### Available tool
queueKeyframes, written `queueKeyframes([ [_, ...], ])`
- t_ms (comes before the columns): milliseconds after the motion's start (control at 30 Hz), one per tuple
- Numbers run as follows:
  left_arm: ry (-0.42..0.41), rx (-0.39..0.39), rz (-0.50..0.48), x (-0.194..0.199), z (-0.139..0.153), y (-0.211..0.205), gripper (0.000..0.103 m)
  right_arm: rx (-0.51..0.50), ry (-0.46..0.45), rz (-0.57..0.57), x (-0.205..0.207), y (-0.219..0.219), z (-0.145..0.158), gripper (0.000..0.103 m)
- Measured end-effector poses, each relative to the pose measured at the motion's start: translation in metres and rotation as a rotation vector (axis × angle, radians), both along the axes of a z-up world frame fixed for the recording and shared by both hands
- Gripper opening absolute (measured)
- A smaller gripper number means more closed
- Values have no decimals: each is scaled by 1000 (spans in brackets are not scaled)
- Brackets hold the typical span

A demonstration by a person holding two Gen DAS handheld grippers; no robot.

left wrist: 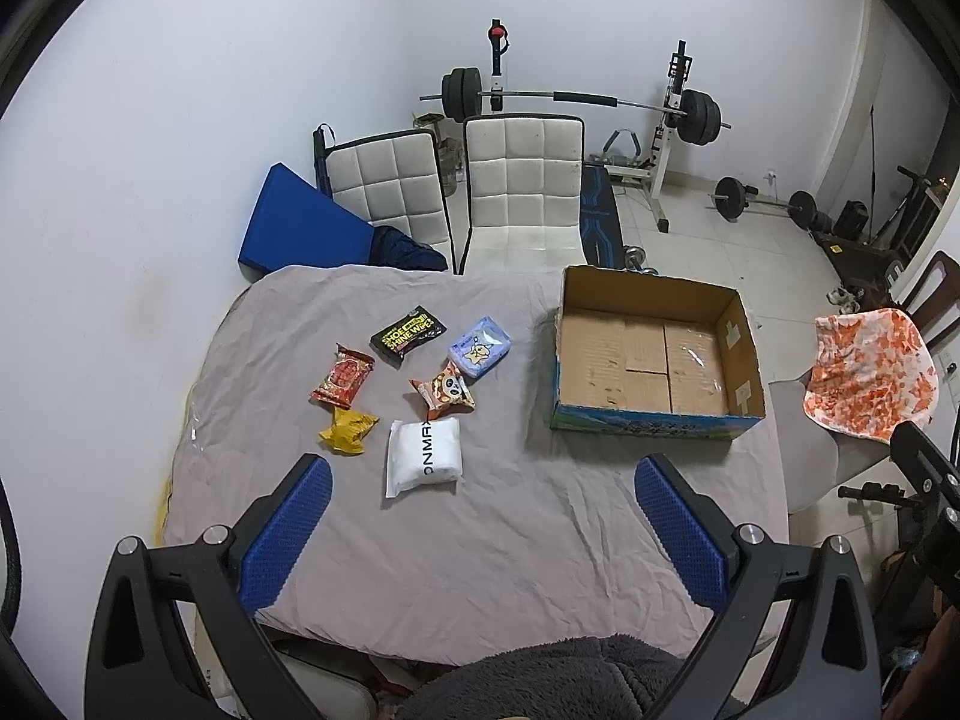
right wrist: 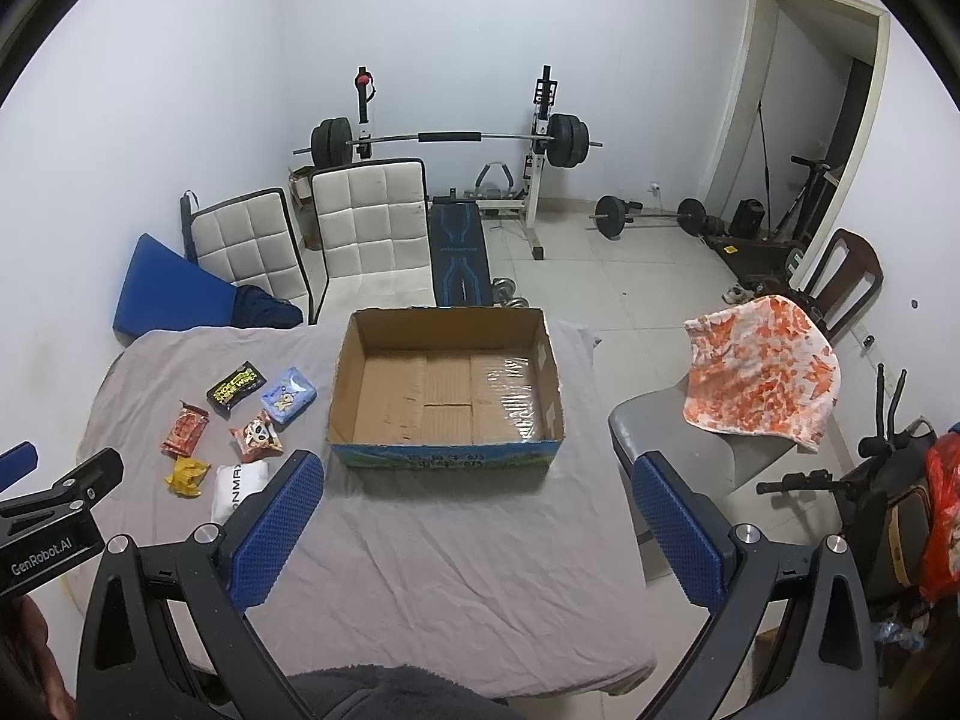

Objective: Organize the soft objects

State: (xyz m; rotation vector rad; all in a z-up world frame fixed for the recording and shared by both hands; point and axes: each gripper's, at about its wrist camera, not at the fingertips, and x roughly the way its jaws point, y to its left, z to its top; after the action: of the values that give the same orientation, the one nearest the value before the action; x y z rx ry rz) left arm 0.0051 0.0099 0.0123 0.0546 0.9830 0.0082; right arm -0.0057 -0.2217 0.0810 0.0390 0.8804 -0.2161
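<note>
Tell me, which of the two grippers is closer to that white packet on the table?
Left. The left gripper hangs open just short of the white packet, which lies nearly between its fingers. The right gripper sits further right, facing the cardboard box, with the packet beyond its left finger.

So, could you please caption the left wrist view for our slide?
Open left gripper hovers over six soft packets beside an empty cardboard box.

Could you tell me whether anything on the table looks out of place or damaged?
Mostly tidy. The yellow packet looks crumpled, unlike the flatter packs beside it, and the cardboard box has ragged, torn top edges. Nothing has spilled, and the box holds nothing.
</note>
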Motion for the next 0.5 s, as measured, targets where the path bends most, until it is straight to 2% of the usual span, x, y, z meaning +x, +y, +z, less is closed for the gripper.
queueKeyframes([
  [500,-1,14,-4,9,1,0,103,10,2,2,10,3,-4,103],
])
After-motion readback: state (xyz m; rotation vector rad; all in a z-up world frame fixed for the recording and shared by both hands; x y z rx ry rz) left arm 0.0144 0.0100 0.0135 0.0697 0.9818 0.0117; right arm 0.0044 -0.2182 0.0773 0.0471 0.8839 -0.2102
